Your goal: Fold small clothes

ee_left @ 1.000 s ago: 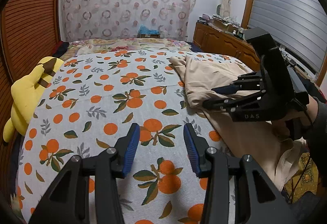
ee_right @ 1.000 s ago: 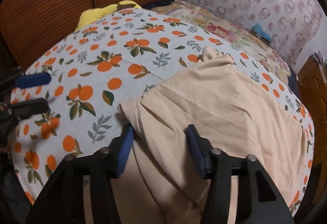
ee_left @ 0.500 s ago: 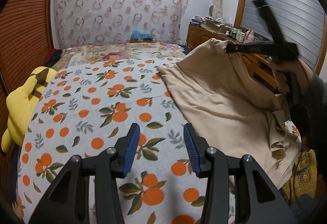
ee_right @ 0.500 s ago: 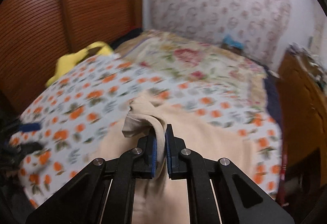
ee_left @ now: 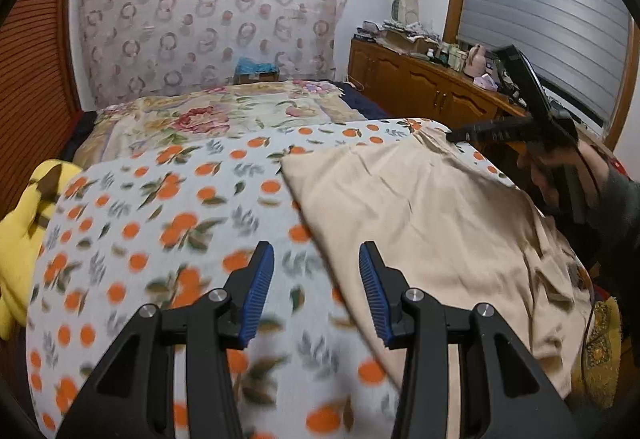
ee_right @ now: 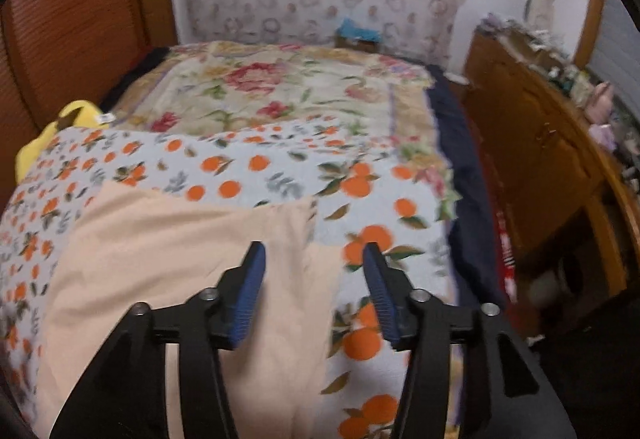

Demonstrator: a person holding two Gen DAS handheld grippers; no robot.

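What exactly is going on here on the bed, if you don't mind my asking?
A person holding a gripping tool in each hand is folding a beige garment spread on the orange-print bedspread. The right tool hovers above the garment's far corner, its jaws opening with nothing pinched between them. The left tool hangs open above the bedspread beside the garment's left edge, holding nothing. A yellow plush toy lies at the bed's left side.
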